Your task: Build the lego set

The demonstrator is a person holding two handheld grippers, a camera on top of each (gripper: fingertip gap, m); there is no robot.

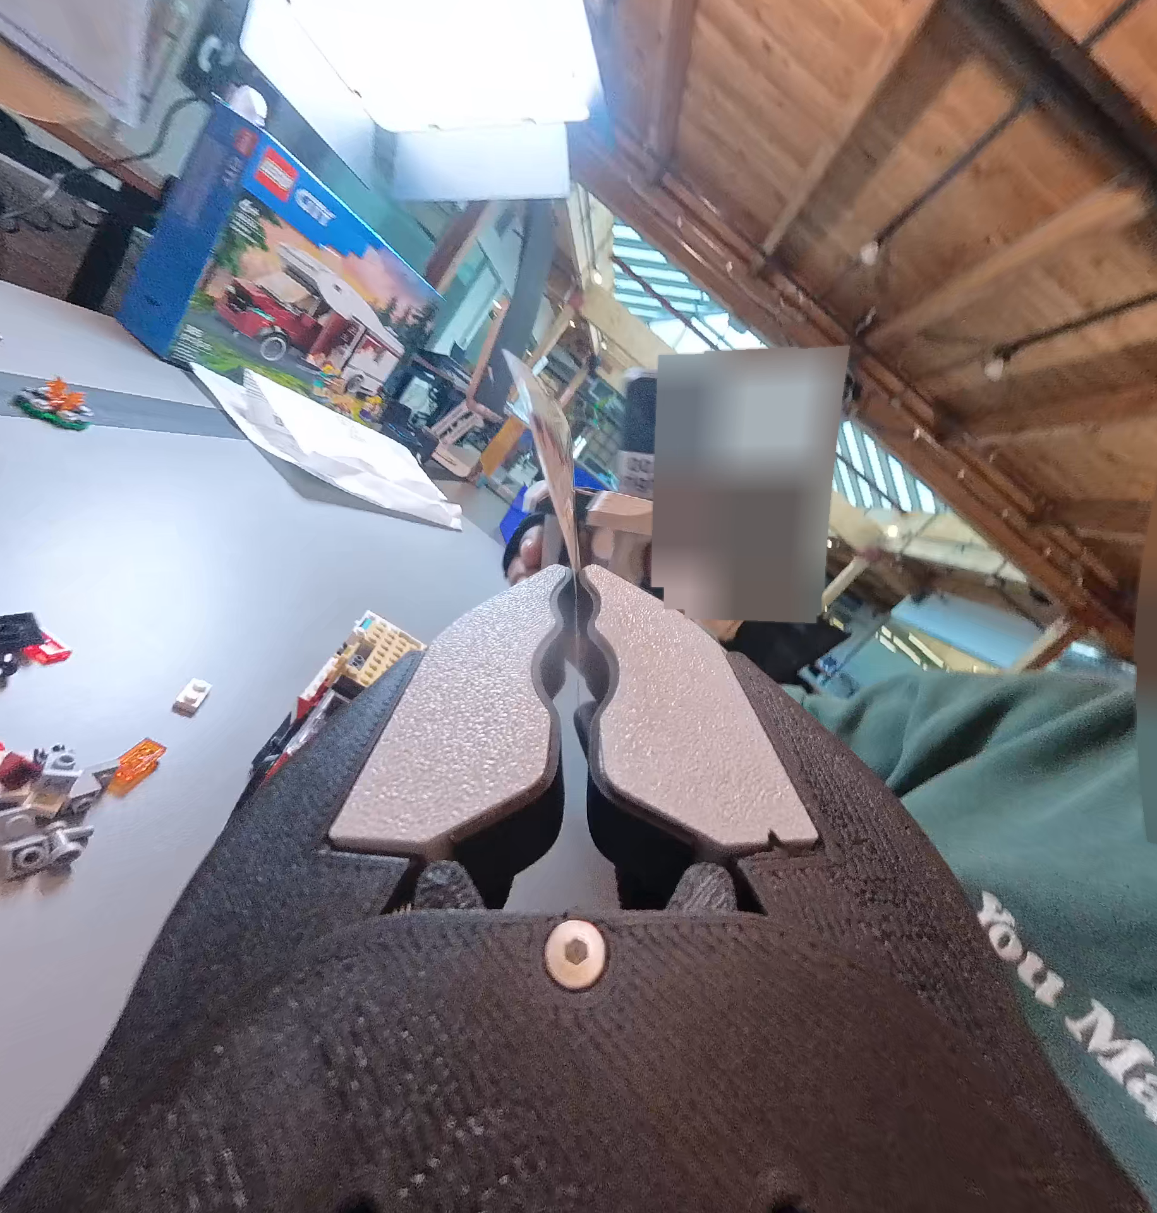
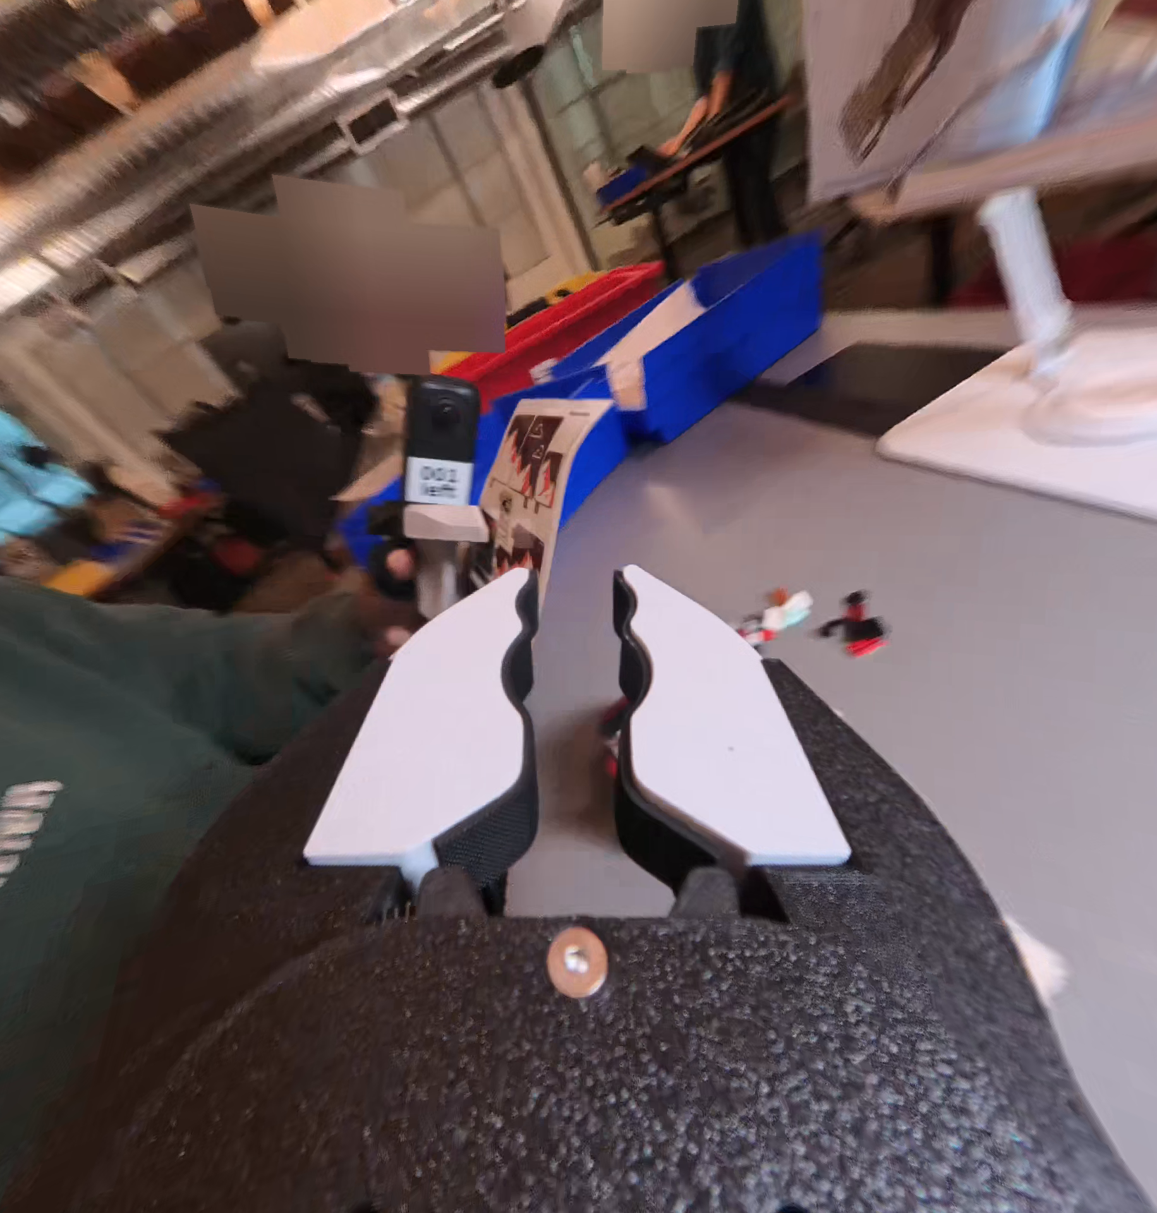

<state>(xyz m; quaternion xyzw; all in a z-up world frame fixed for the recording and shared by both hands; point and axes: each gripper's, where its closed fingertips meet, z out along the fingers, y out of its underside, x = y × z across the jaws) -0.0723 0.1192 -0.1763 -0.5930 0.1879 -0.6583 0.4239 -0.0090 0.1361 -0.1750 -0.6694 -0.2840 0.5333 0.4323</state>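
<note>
Sticker sheet (image 1: 558, 453) seen edge-on, print unreadable. Loose bricks (image 1: 34, 807) blurred, cut by left edge.

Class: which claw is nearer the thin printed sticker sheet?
Left. The left claw is shut on the thin printed sticker sheet; the right claw is open, just short of it.

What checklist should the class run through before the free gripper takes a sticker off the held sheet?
1. Left gripper shut on the sticker sheet: ok.
2. Right gripper open and empty: ok.
3. Printed side of the sheet faces the right gripper: ok.
4. Sheet held flat: not ok, it curves.
5. Sticker edge already lifted: cannot tell.
6. Loose bricks still on the table: ok.
</note>
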